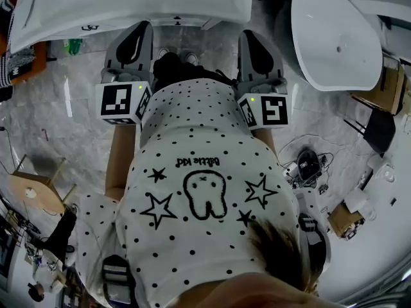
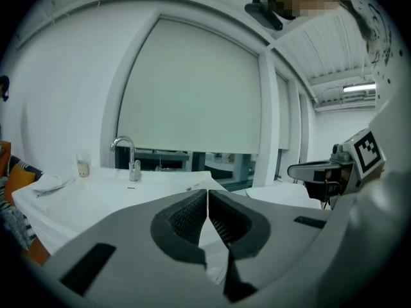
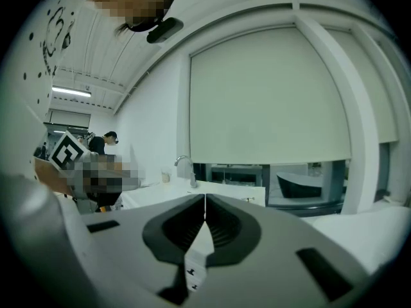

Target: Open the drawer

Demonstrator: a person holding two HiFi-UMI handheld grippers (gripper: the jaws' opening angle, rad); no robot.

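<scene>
A white vanity cabinet [image 1: 128, 5] stands in front of me, with a basin and a chrome tap [image 2: 128, 158] on top. Below the jaws in the right gripper view, its white front [image 3: 196, 262] carries small black pulls. Which part is the drawer I cannot tell. My left gripper [image 1: 141, 25] is held level just short of the cabinet's edge, jaws shut and empty [image 2: 207, 197]. My right gripper [image 1: 249, 36] is beside it at the same height, also shut with nothing between its pads [image 3: 205, 204]. Neither touches the cabinet.
A white freestanding bathtub [image 1: 334, 34] stands at the right, with cardboard boxes [image 1: 385, 85] behind it. Cables [image 1: 308, 165] lie on the marble floor at the right and a wooden stool [image 1: 35, 194] at the left. A person [image 3: 106, 140] stands far off.
</scene>
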